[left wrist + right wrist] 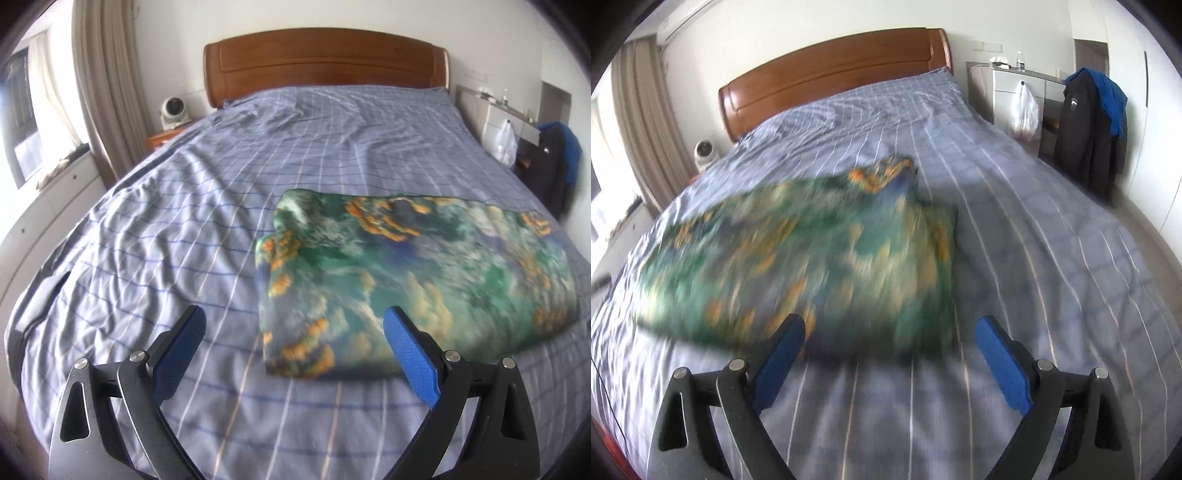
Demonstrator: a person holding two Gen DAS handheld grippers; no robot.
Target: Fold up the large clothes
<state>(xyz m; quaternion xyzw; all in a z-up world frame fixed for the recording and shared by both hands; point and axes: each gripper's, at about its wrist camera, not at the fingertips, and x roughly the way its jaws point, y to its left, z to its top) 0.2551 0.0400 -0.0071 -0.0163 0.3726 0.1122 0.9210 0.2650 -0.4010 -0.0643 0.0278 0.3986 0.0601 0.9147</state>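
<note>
Folded garment [413, 284] on bed [184, 221], near foot edge.
Left gripper [295, 332] and right gripper [890, 343]: jaws spread, empty.

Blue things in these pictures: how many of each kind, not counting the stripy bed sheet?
Blue gripper pads: 4, two on the left gripper and two on the right gripper, both open and empty.
Blue garment over the dark jacket: 1.
Total: 5.
</note>
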